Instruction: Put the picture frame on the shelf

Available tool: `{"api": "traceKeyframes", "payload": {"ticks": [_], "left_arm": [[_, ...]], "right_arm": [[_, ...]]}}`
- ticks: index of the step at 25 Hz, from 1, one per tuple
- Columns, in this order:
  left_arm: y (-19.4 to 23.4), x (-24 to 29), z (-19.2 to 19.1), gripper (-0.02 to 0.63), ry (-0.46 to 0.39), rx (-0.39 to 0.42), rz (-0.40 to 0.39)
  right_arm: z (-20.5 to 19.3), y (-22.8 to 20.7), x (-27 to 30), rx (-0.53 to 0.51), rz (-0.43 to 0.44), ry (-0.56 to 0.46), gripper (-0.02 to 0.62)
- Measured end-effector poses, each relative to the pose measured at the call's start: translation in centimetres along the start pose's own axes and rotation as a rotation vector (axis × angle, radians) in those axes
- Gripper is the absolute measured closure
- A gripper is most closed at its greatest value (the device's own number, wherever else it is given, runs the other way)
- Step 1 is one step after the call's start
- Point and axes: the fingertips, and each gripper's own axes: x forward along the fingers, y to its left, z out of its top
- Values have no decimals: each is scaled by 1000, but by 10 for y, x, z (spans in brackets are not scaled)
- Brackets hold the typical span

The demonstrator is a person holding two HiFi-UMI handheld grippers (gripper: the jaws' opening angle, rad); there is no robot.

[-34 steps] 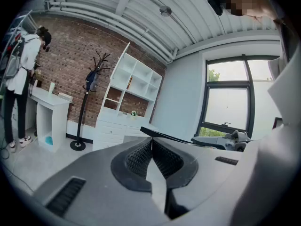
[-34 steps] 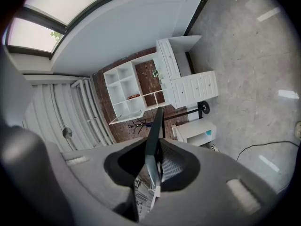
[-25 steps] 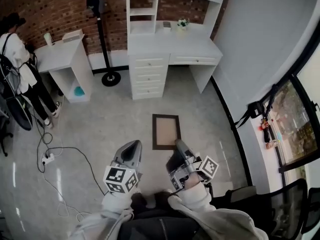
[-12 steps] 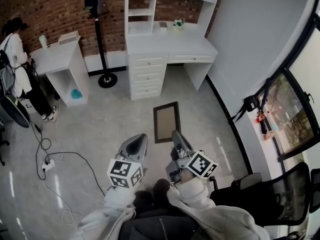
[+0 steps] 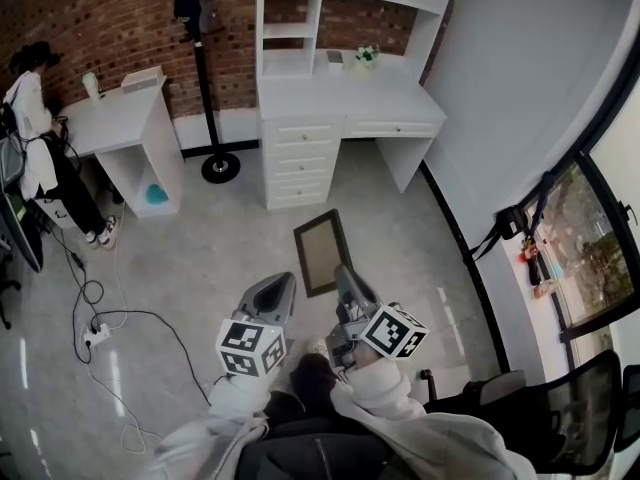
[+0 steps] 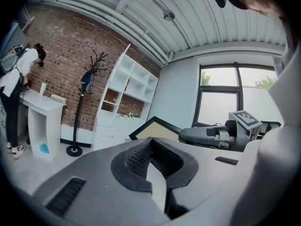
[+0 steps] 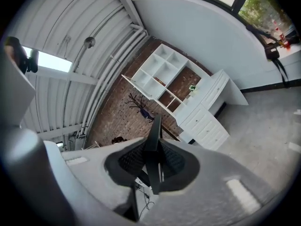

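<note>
Picture frame (image 5: pixel 322 252), clamped at its near end by the right gripper (image 5: pixel 343 276), is held above the grey floor (image 5: pixel 230 238), its long axis pointing toward the white shelf desk (image 5: pixel 345 103) by the brick wall (image 5: pixel 110 18). The left gripper (image 5: pixel 277 290) has its jaws together, empty.

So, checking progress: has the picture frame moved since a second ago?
Yes. The picture frame, clamped in the right gripper, has come closer to the white desk's drawers.

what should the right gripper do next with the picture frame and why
Probably carry the picture frame forward and up toward the open shelves above the white desk. The right gripper is clamped on the frame's edge, holding it above the floor, well short of the desk; the left gripper holds nothing.
</note>
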Motion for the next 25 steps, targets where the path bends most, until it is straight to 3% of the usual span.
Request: {"api": "traceKeyframes", "payload": {"ticks": [14,25], "left_arm": [[44,131,27,601,-13,-36,57],[43,206,23,601,-24,-40,70]], "right_arm": [[82,-69,102,35,45,34,534],[114,-115,137,33,78,72,534]]}}
